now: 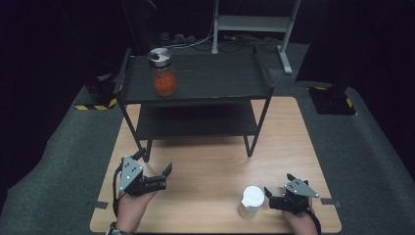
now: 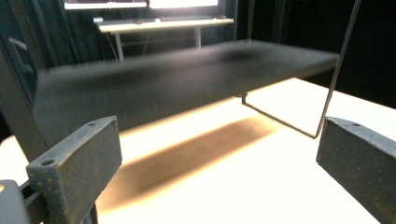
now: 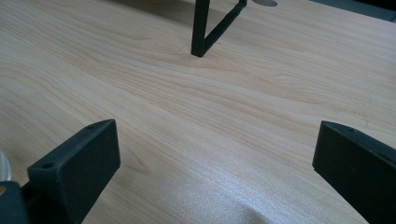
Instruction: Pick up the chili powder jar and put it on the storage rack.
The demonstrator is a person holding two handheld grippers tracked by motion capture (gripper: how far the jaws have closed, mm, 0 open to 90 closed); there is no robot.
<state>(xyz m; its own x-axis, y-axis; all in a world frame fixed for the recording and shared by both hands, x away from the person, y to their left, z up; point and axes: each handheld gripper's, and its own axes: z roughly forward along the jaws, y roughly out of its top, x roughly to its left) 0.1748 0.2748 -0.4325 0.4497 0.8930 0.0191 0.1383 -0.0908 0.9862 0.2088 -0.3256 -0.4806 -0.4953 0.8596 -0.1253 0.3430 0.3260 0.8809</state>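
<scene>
- Small clear plastic cup with white lid stands upright on light wooden table, lower centre-right of high view.
- Right gripper just right of it, jaws spread wide, empty; clearly the nearer one.
- Cup lies left of right jaws, long axis vertical.
- Left gripper lower left, jaws open, empty, well apart from cup.
- Glass jar with orange contents and metal lid on black two-tier shelf, upper left.

Dim dark surroundings; tabletop overexposed; shelf motion-blurred
</scene>
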